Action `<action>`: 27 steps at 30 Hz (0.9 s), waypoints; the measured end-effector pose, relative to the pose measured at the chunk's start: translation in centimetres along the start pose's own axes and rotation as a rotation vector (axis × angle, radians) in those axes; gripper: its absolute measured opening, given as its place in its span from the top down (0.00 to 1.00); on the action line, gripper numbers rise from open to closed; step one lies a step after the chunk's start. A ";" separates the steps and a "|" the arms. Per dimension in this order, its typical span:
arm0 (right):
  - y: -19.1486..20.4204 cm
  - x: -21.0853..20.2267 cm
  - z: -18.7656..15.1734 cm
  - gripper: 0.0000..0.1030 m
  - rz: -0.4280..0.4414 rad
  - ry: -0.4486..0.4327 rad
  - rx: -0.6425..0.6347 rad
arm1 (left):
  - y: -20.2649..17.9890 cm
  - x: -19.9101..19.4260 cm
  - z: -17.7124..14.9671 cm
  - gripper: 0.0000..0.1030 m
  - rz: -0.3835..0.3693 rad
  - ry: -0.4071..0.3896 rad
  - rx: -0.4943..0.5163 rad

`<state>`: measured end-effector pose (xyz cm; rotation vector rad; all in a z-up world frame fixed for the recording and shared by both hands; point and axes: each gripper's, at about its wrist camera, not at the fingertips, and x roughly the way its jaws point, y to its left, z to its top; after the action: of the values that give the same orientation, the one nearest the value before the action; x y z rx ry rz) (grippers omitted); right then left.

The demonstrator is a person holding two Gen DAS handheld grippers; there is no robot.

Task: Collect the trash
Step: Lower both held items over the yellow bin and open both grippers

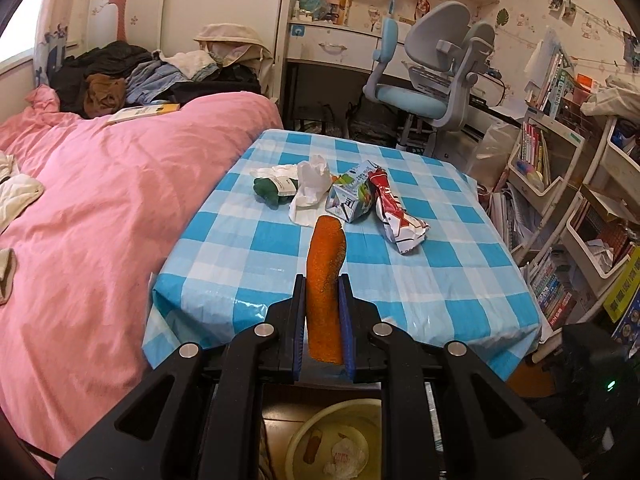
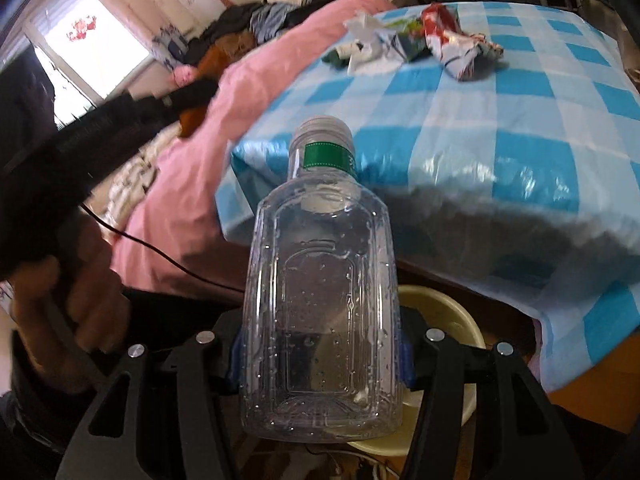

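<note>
My left gripper [image 1: 323,312] is shut on a rough orange strip [image 1: 326,280] that sticks up between its blue pads, held near the front edge of the blue checked table [image 1: 400,280]. In the right wrist view my right gripper [image 2: 320,356] is shut on a clear plastic bottle [image 2: 322,288] with a green neck band, held over a yellow bowl [image 2: 444,312]. The same yellow bowl [image 1: 304,428] shows below the left gripper with scraps inside. On the table lie a white tissue [image 1: 310,188], a green item [image 1: 272,192], a drink carton [image 1: 350,196] and a red-white wrapper [image 1: 394,212].
A pink-covered bed [image 1: 100,208] with piled clothes lies left of the table. A blue-grey desk chair [image 1: 432,76] stands behind it. Shelves of books [image 1: 560,184] crowd the right side. A hand [image 2: 68,296] holding the other gripper appears at the left of the right wrist view.
</note>
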<state>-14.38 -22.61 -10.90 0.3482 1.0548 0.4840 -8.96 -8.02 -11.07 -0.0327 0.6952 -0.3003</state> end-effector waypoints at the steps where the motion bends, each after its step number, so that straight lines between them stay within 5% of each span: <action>1: 0.0 0.4 0.0 0.46 -0.010 0.015 -0.006 | 0.0 -0.1 -0.1 0.85 0.000 -0.001 0.002; 8: -0.5 1.4 -0.9 0.40 -0.052 0.057 -0.003 | -0.5 -0.8 -0.7 0.85 -0.001 -0.005 0.018; 27: -2.4 -4.6 -1.0 0.20 -0.248 -0.213 0.088 | -2.7 -2.1 -4.3 0.85 -0.011 0.040 0.103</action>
<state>-16.67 -27.04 -9.15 0.3333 0.8981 0.1744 -13.91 -9.71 -12.73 0.0673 0.7188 -0.3474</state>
